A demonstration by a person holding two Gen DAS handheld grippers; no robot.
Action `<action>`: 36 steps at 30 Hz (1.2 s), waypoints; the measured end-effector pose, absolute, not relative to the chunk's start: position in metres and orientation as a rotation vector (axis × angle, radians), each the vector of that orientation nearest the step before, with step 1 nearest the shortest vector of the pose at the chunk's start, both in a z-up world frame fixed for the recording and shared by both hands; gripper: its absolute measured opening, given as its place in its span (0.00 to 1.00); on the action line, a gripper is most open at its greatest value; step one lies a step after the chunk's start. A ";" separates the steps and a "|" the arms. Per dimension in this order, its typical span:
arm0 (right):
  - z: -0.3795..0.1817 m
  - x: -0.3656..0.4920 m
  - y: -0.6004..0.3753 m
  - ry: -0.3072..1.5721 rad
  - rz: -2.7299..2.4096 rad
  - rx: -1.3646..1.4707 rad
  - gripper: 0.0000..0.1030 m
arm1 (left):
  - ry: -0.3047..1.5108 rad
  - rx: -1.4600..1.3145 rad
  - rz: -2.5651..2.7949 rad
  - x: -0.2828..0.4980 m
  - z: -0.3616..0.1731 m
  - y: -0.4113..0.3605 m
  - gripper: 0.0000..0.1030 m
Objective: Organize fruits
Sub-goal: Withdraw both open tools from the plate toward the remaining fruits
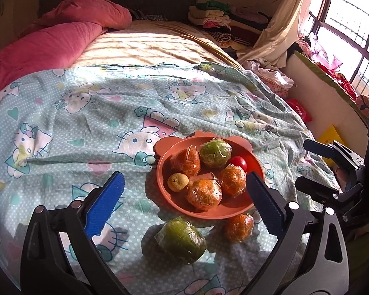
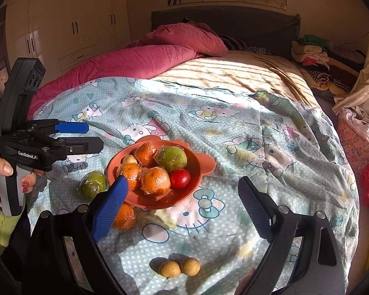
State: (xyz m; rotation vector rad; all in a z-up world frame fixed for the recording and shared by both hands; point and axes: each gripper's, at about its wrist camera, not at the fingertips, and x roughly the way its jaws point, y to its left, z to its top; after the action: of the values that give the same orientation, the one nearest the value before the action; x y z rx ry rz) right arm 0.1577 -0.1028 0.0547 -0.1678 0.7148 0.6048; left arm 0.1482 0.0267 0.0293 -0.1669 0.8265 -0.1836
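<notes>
On the bed, on the cartoon-print sheet [image 1: 91, 113] near its foot edge: an orange bowl [image 1: 164, 162] with small ears on the rim, ears turned toward the headboard. Inside, three wrapped oranges [image 1: 204, 193], one wrapped green fruit [image 1: 215, 152], a red tomato [image 1: 239, 162] against the far-right wall, and a small tan fruit [image 1: 177, 182] at the left side. Roughly round, all of them, so no clear long axis to tell. Just outside the bowl's near rim, lying on the sheet: another wrapped green fruit [image 1: 182, 239] and a wrapped orange [image 1: 239, 224], close together but apart. Closer still to the foot edge, seen from the right wrist: two small tan fruits [image 2: 179, 267] touching side by side. Left hand-held gripper [image 1: 184, 196] tilted downward toward the bowl, blue pads spread wide, nothing between them pressed. Right hand-held gripper [image 2: 183, 196] likewise angled down, jaws wide apart, left pad overlapping the bowl's near rim in view, nothing gripped. Left hand [image 2: 2, 172] wrapped round the tool's handle at the bed's left side, green sleeve below. Beyond the sheet, a beige cover, a pink quilt [image 2: 145, 59] along the left edge, folded clothes [image 2: 310, 49] at the far-right corner.
</notes>
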 end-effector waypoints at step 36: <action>0.036 0.104 -0.116 0.767 0.611 -0.153 0.90 | 0.838 -0.148 -0.188 0.099 0.019 0.016 0.90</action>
State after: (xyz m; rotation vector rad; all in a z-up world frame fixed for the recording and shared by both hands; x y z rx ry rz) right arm 0.1042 -0.1164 0.0363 -0.1528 0.7671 0.6109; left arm 0.0990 0.0158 0.0195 -0.1484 0.8380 -0.1876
